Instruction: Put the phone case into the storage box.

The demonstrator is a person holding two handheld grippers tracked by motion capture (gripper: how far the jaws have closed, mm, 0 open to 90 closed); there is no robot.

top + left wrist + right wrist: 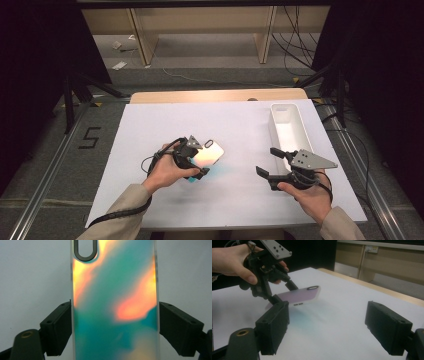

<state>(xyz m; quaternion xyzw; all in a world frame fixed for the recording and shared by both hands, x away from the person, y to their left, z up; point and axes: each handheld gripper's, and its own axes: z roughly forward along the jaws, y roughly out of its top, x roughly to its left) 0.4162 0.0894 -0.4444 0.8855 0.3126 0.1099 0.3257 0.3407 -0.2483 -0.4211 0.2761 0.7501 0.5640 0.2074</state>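
Note:
An iridescent phone case (pixel 210 154), teal and orange with a rounded camera cut-out, is lifted a little above the white table cover. My left gripper (pixel 199 159) is shut on it, its pads (pixel 61 326) pressing the two long edges of the case (pixel 115 305) near the lower end. From the right gripper view the case (pixel 299 296) hangs almost level in the left gripper (pixel 283 292), camera cut-out pointing away from the hand. My right gripper (pixel 267 161) stands open at the table's right, jaws wide apart with nothing between them (pixel 327 327), pointing toward the case.
A long white tray (pixel 300 122) lies at the far right of the white sheet (pixel 165 125), just beyond the right gripper. The table's wooden far edge (pixel 215 95) shows behind the sheet. Cables and metal frame legs stand on the floor around.

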